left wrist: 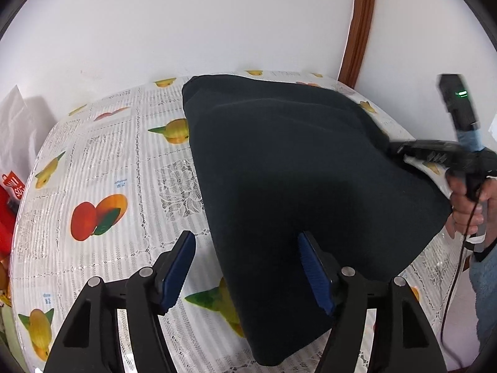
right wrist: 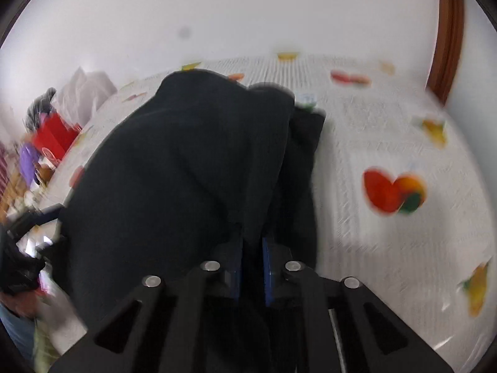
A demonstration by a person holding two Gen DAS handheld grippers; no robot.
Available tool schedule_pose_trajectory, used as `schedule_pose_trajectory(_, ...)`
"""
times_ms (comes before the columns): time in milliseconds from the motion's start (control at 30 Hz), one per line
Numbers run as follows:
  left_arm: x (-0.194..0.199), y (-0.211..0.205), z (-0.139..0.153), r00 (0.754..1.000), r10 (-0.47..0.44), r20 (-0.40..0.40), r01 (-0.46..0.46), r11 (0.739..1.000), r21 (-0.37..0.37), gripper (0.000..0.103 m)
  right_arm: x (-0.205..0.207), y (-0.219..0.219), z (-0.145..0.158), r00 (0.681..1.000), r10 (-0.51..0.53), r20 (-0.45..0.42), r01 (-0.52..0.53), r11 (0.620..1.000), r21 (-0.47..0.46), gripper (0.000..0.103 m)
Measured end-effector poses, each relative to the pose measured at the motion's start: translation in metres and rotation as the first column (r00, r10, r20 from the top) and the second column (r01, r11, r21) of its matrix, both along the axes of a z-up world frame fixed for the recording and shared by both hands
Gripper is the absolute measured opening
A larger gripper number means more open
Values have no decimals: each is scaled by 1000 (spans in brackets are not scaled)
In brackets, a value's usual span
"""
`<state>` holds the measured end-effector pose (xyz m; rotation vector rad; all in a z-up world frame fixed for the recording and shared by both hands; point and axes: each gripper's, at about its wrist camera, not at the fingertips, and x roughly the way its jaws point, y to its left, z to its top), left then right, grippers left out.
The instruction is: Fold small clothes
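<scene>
Where the dark garment (left wrist: 298,180) lies spread on the fruit-print tablecloth (left wrist: 102,168), its near edge runs between the left gripper's (left wrist: 247,275) parted fingers, neither pad pressing it. The right gripper (right wrist: 251,272) has its fingers clamped on a raised fold of the cloth. A red box (right wrist: 54,138) sits far left of them.

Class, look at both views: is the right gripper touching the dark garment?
Touching. In the right wrist view, the right gripper has its blue pads closed on a fold of the dark garment.
</scene>
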<state>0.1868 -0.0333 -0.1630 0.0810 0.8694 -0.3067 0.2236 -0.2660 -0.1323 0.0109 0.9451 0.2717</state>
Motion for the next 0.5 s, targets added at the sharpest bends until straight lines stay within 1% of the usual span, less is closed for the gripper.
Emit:
schedule_pose_trajectory(33, 1, 1, 0, 1000, -6, -4, 6, 1000, -8, 67, -4, -10, 6, 1000, -16, 27, 14, 998, 61, 8)
schedule_pose_trajectory(67, 2, 4, 0, 1000, -7, -12, 7, 1000, -19, 68, -7, -23, 10, 998, -47, 35, 42, 991, 126, 8)
schedule_pose_trajectory(100, 3, 4, 0, 1000, -8, -20, 8, 1000, -24, 68, -7, -31, 11, 997, -70, 32, 64, 986, 152, 4)
schedule_pose_trajectory(133, 4, 6, 1, 1000, -13, -24, 12, 999, -31, 68, -8, -35, 12, 993, -111, 37, 106, 987, 122, 0)
schedule_pose_trajectory(200, 7, 8, 4, 1000, -13, -25, 12, 999, -41, 68, -4, -38, 11, 989, -143, 40, 142, 989, 30, 1)
schedule_pose_trajectory(300, 13, 9, 11, 1000, 5, -7, -5, 999, -37, 68, 4, -47, 18, 988, -156, 19, 154, 984, 85, 4)
schedule_pose_trajectory(367, 18, 9, 16, 1000, 12, 6, -12, 1000, -29, 68, 14, -44, 26, 989, -143, 33, 140, 987, 81, 4)
schedule_pose_trajectory(400, 20, 9, 17, 1000, 16, 10, -15, 1000, -27, 68, 19, -41, 30, 990, -134, 38, 131, 988, 81, 6)
schedule_pose_trajectory(433, 23, 10, 19, 1000, 23, 13, -22, 999, -25, 68, 27, -36, 34, 992, -122, 37, 118, 989, 87, 12)
schedule_pose_trajectory(467, 27, 11, 21, 999, 32, 17, -31, 999, -23, 68, 35, -32, 36, 993, -114, 30, 111, 990, 92, 16)
schedule_pose_trajectory(500, 29, 11, 23, 999, 37, 22, -37, 999, -21, 68, 46, -26, 37, 994, -108, 21, 105, 990, 97, 25)
